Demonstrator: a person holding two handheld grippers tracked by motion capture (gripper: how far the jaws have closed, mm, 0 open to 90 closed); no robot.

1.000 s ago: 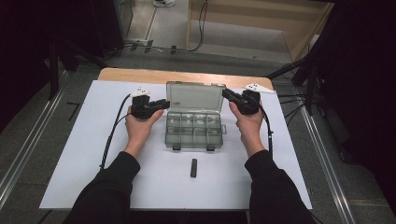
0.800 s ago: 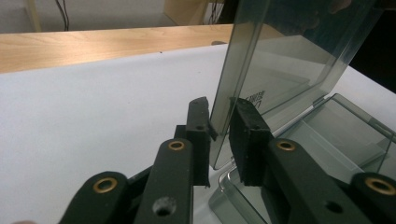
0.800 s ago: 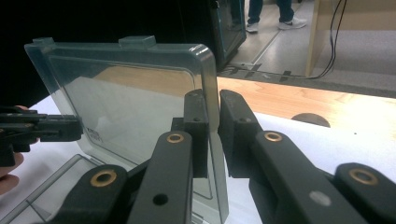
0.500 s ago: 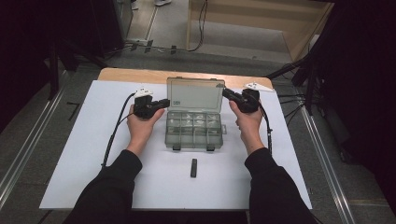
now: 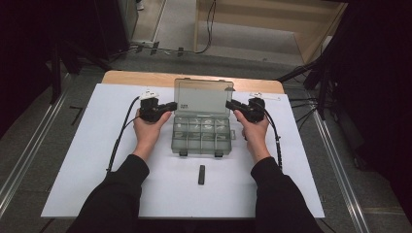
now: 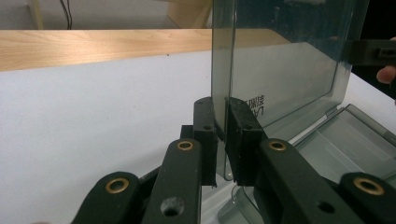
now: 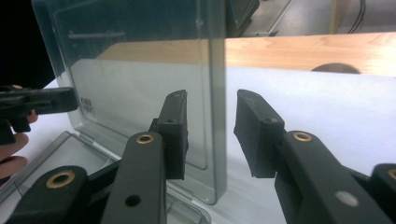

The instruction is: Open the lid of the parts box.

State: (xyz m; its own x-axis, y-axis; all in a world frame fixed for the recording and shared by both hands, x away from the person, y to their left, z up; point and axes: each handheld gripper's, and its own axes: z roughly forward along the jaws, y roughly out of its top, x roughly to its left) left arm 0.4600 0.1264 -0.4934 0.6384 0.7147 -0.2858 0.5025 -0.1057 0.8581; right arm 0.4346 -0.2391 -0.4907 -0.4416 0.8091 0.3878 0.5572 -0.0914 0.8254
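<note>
Lid (image 5: 203,95) of the clear organizer box (image 5: 201,134) rose from leaning back to upright. Left gripper (image 5: 171,106) fingers clamped its left edge. Right gripper (image 5: 229,104) fingers had just been opening, lid's right edge between them, pads apart from it. Box sat mid-bench (image 5: 87,145), black stick (image 5: 201,174) near its front.

Lid (image 5: 204,96) now upright, was tilted back a second ago. Left gripper (image 6: 222,140) jaws closed onto lid's edge and clamp it. Right gripper (image 7: 211,135) jaws have just been opening, lid edge between them, pads off it; right hand (image 5: 253,133) lower in frame.
</note>
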